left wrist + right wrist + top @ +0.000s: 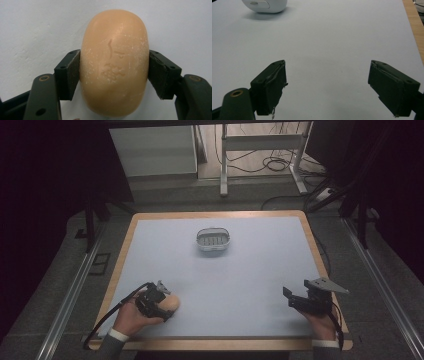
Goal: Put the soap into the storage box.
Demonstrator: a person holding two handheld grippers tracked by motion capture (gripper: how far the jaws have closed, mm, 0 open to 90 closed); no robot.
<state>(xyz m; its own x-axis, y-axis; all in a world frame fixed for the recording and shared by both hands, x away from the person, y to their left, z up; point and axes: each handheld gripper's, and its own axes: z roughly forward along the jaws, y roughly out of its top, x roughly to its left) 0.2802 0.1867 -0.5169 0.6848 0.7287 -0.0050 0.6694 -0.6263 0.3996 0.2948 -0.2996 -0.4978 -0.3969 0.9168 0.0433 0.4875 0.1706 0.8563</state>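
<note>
Gripper pads on the left gripper (pixel 114 75) sit flat against the two long sides of the bar of soap (pixel 114 63), so it is clamped on the soap, with the bar running lengthwise up the middle of the left gripper view. In the high view the soap (pixel 170 303) lies low on the desk (pixel 250 280) at the lower left of the frame, just beyond the left gripper (pixel 159 301) and the hand behind it. The likely step is to lift the bar and carry it to the soap dish (pixel 213 240), which stands at the upper middle of the high view, well apart from the soap. To do that well, keep the squeeze even and firm, since soap is smooth and rounded and could slide out forward; the pads look to hold near the bar's widest part, which is a good place. Lift straight up before moving across, keep the bar level, and lower it into the dish along the dish's long side before letting go. The right gripper (pixel 300 301) rests at the lower right of the high view with its jaws spread wide and nothing between them; its own view shows bare desk and the white dish (pixel 265 5) at the upper left. It could steady the dish if it shifts.
</note>
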